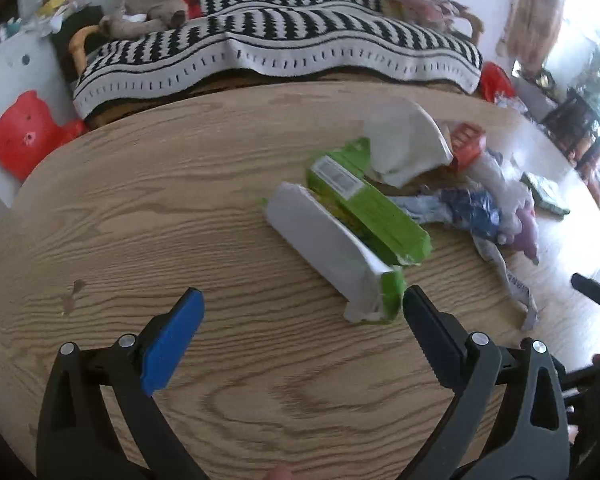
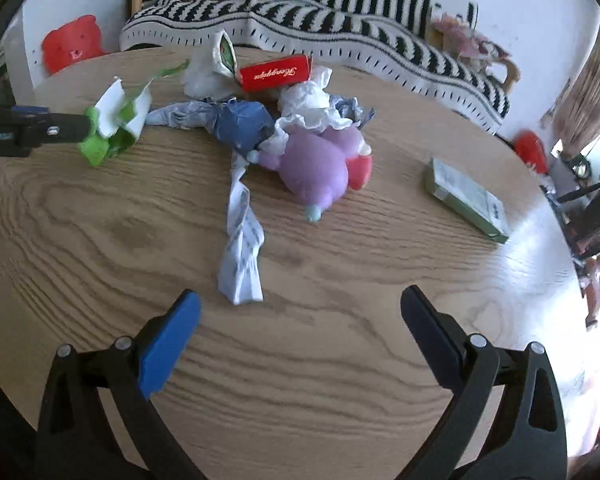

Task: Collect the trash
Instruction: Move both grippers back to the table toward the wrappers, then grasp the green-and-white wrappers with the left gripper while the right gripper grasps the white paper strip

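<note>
A torn green-and-white carton (image 1: 340,236) lies on the round wooden table (image 1: 180,208). My left gripper (image 1: 302,300) is open just in front of it, and the dark right finger (image 1: 416,312) is beside the carton's near end. From the right wrist view the same carton (image 2: 116,120) sits at the left with the left gripper (image 2: 32,128) against it. My right gripper (image 2: 300,300) is open, empty, just short of a twisted white paper strip (image 2: 242,248). Behind the strip lie a blue wrapper (image 2: 240,120), white tissue (image 2: 312,96), a red box (image 2: 274,74) and a purple toy (image 2: 316,168).
A flat green box (image 2: 466,196) lies alone at the table's right. A white crumpled bag (image 1: 408,144) lies behind the carton. A sofa with a black-and-white striped blanket (image 1: 276,52) runs along the table's far edge. A red bear-shaped item (image 1: 24,132) hangs far left.
</note>
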Demonstrator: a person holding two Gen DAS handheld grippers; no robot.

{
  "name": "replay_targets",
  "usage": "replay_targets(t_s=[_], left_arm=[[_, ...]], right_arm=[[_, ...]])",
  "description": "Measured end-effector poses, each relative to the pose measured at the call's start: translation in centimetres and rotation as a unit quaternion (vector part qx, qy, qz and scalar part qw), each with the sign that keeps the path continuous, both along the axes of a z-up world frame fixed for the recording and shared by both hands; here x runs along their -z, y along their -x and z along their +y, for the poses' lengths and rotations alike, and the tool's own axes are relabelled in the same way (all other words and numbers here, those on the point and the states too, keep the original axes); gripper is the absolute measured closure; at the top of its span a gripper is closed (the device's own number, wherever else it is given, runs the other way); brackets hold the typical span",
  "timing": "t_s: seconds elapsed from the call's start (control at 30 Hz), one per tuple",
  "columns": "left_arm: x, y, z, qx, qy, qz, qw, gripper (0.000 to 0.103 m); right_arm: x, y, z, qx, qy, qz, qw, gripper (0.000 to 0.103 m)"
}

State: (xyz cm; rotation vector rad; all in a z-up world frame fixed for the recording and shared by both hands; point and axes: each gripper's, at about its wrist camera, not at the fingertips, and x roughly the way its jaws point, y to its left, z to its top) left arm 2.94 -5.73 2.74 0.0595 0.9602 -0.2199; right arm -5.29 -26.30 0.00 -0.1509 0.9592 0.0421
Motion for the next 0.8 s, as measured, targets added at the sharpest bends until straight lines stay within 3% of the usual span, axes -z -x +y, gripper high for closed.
replay_targets(t_s=[0.13, 0.37, 0.5, 0.63, 0.8], left_arm=[[-0.3, 0.0, -0.8, 0.022, 0.048, 0.013, 0.9985, 0.006], [1.9, -1.9, -3.4, 0.022, -0.021, 0.024, 0.9992, 0.006], [2.4, -2.7, -0.9, 0.008, 0.002, 0.041, 0.9991, 0.006], [2.8, -2.9, 1.6, -0.007, -0.023, 0.042, 0.9988, 0.006], [2.6, -2.5, 2.9, -0.002, -0.005, 0.042, 0.9991, 0.006]], right_arm=[[0.3, -1.7, -0.8, 0.016, -0.077, 0.024, 0.997, 0.006], [0.6, -2.7, 0.0, 0.036, -0.063, 0.012, 0.997, 0.005], [0.4, -3.8, 0.3, 0.043, -0.063, 0.013, 0.997, 0.005], [0.5, -4.2, 1.4, 0.057, -0.063, 0.005, 0.996, 0.005], [0.6, -4.3, 2.2, 0.056, -0.063, -0.006, 0.996, 0.005]])
